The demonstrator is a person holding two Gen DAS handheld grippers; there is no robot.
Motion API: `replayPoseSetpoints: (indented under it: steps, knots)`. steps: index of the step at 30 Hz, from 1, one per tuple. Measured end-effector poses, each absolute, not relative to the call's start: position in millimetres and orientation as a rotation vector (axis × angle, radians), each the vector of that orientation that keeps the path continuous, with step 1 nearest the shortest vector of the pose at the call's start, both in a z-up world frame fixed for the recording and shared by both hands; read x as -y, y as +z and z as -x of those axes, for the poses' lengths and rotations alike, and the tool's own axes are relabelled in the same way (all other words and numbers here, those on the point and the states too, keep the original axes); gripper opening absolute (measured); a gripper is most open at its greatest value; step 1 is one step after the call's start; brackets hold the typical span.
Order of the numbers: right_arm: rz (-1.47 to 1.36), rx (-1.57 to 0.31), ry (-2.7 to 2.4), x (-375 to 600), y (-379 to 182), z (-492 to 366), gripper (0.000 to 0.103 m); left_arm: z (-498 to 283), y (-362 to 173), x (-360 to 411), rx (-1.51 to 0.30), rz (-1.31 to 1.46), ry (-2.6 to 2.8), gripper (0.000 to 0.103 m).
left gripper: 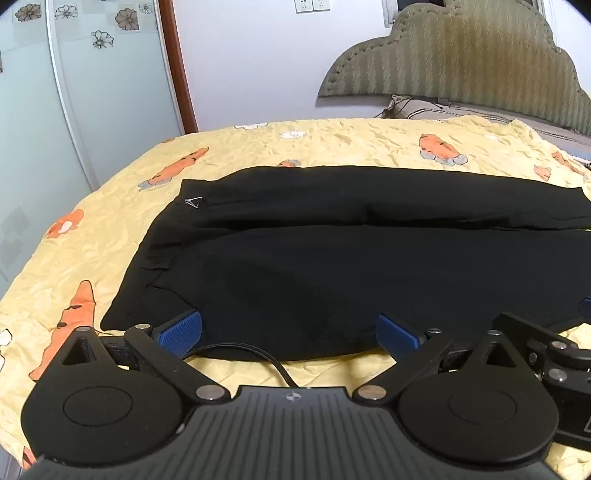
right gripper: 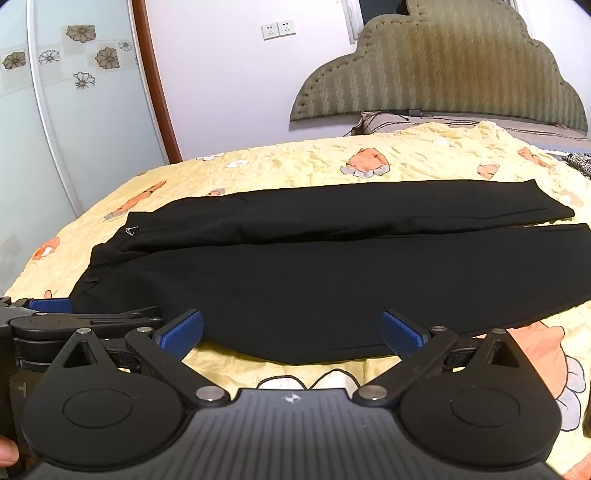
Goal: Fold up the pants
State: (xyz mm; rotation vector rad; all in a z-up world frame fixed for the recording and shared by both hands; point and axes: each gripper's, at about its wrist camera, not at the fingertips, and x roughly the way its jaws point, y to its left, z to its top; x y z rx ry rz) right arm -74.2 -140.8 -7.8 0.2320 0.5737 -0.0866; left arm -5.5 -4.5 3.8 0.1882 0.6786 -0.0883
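Both tongs wide, nothing held. The pants [left gripper: 332,251] lie flat on the bed [left gripper: 332,144], waist left, legs side by side running right. Left gripper [left gripper: 290,334] and right gripper [right gripper: 291,332] sit at the pants' near hem. Pinch that near edge with both, lift evenly, carry it over to the far leg.

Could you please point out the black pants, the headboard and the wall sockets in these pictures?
black pants [right gripper: 332,280]: right wrist view, on the middle of the near leg.
headboard [right gripper: 443,74]: right wrist view, on its padded front.
wall sockets [right gripper: 277,29]: right wrist view, between the two plates.
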Motion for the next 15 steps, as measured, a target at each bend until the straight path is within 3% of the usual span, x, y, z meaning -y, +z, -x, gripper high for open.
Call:
replayPoseSetpoints:
  steps: [15]
  knots:
    - [-0.237,-0.575,-0.075,140.7,-9.3,76.7,0.103,3.0,-2.5,5.5,-0.697,-0.215,-0.092,0.102]
